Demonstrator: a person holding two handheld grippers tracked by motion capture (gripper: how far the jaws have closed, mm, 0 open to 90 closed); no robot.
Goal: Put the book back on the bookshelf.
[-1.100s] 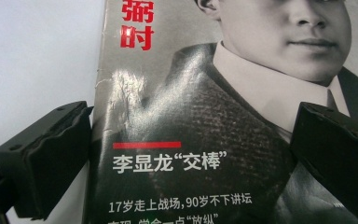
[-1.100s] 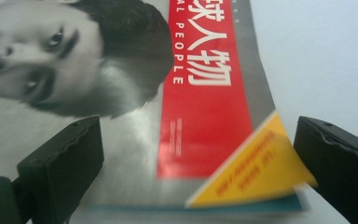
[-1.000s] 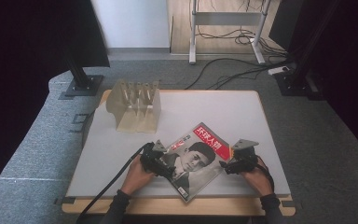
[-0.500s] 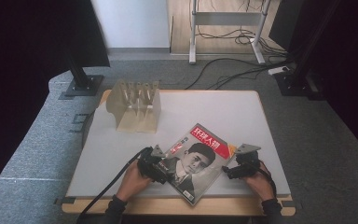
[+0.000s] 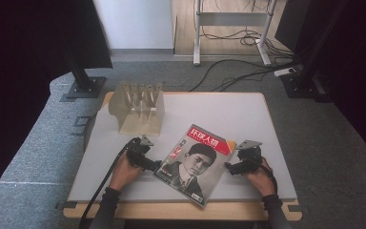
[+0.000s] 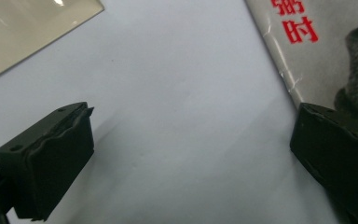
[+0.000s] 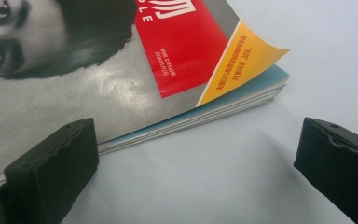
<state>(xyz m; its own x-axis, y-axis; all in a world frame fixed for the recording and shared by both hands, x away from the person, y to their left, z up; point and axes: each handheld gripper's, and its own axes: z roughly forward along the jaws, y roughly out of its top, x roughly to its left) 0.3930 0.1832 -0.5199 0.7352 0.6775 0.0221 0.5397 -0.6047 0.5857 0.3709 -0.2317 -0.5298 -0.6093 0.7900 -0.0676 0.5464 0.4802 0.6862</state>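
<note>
High view: magazine point(image 5: 195, 164) lies flat and askew on the white tabletop point(image 5: 228, 112), near the front edge, cover up. Left claw point(image 5: 156, 166) sits at its spine-side edge, right claw point(image 5: 229, 167) at the opposite edge, so the hands flank it, likely to square it or lift it. Clear slotted rack point(image 5: 138, 107) stands well behind, probably the destination.

Left gripper view: jaws spread wide, nothing between them but bare tabletop point(image 6: 177, 116); one jaw rests over the magazine's point(image 6: 317, 51) edge.

Right gripper view: jaws spread wide, low to the tabletop point(image 7: 242, 182). Magazine point(image 7: 121, 79) edge lies just beside one jaw; the cover corner point(image 7: 256, 53) curls up, offering an easy place to pinch.
</note>
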